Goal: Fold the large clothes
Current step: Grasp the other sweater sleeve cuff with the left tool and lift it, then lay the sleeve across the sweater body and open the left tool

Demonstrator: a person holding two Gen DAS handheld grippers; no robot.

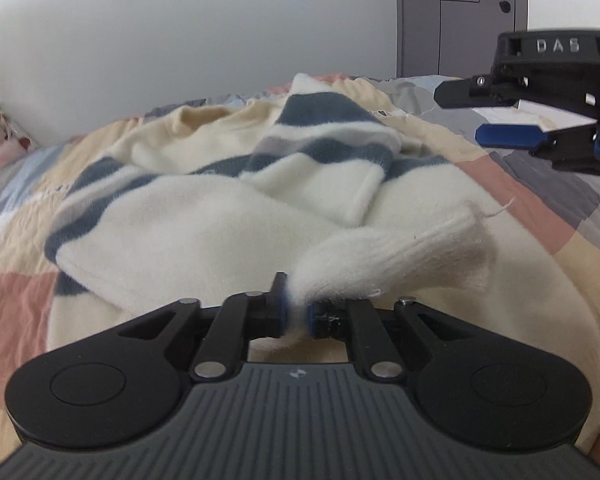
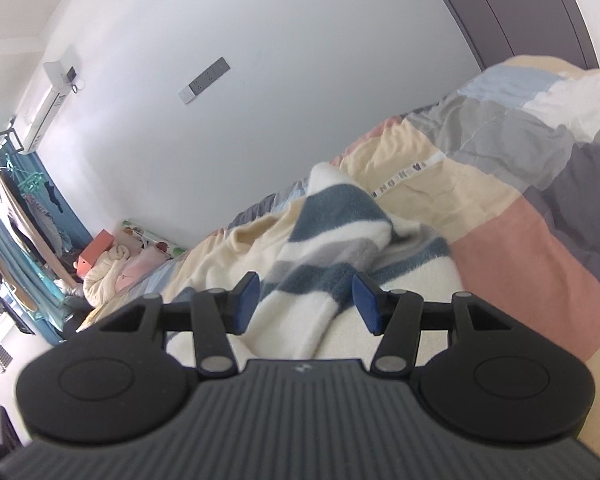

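The sweater (image 1: 204,216), white and fuzzy with blue and grey stripes, lies in a loose heap on the patchwork quilt (image 1: 540,208) of a bed, so the folding looks barely begun as far as the 2 views show. One sleeve (image 1: 332,148) is flopped across the body and no neat edge or flat panel is visible. The left gripper (image 1: 296,312) has its jaws clamped together on a white ribbed cuff (image 1: 400,252) at the near edge of the sweater. The right gripper (image 2: 306,300) holds nothing, its blue pads (image 2: 366,304) standing apart above the striped part. Still to do, in my judgement: spread the sweater flat, bring both sleeves in, then fold the body.
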